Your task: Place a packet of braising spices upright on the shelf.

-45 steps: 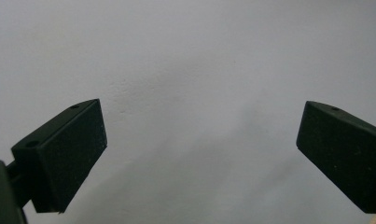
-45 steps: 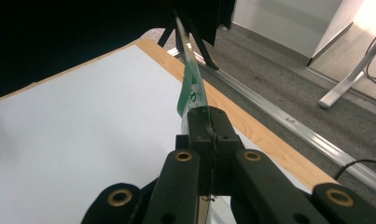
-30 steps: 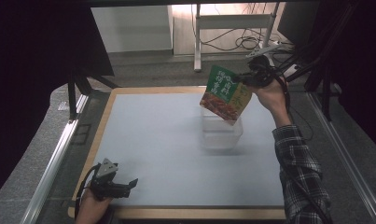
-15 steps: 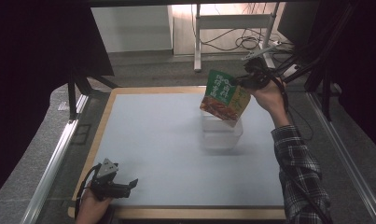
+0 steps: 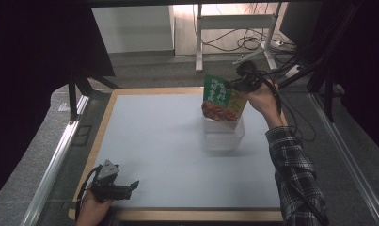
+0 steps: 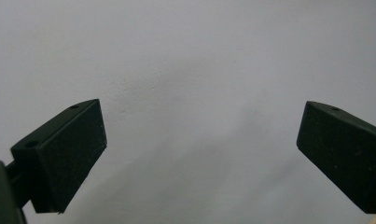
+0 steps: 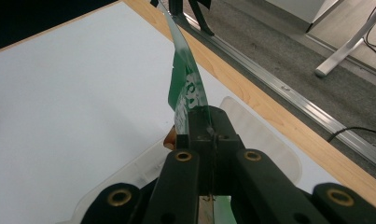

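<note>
So the right hand-held gripper (image 5: 234,85) was clamped tight on the top edge of a green snack pouch (image 5: 221,99), which hung over a clear plastic container (image 5: 223,133) near the far right part of the surface (image 5: 154,141). The left hand-held gripper (image 5: 126,187) sat by the near left corner, jaws wide apart, nothing between them.

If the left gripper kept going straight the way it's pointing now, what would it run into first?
Likely nothing but the white table surface: the left gripper has open jaws with bare tabletop between and ahead of them. In the high view it points rightward along the near edge, though depth is hard to judge.
</note>
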### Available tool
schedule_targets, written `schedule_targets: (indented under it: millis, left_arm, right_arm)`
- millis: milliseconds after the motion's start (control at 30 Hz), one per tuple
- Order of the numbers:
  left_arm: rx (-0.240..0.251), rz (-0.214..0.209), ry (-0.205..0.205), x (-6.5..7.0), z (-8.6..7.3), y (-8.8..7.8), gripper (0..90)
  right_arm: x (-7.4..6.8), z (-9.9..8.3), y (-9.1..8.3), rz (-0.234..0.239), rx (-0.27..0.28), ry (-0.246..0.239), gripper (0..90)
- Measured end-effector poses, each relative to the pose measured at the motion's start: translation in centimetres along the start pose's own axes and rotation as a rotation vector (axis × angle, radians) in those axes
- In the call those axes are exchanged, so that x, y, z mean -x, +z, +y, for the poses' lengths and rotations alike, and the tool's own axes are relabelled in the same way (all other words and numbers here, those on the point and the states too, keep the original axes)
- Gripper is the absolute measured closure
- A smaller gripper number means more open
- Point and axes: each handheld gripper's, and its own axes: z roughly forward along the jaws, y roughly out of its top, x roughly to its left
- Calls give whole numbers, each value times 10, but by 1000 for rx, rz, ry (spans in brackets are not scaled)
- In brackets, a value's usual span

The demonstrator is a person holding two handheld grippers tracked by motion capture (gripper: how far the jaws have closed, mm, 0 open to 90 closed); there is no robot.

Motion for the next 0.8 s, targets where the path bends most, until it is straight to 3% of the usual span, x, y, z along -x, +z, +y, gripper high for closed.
schedule_targets:
  millis: [333,433,500,800]
  left_arm:
    - [-3,3,8,1,0,0,15]
    - [-3,3,8,1,0,0,15]
    - [-3,3,8,1,0,0,15]
    - [-5,5,10,1,0,0,16]
  right_arm:
    - [-3,-3,7,-43,-13,-6,886]
    - [-2,-4,7,-48,-6,-11,857]
    - [0,-4,4,-25,31,5,824]
    - [1,-5,-1,-73,55,-8,662]
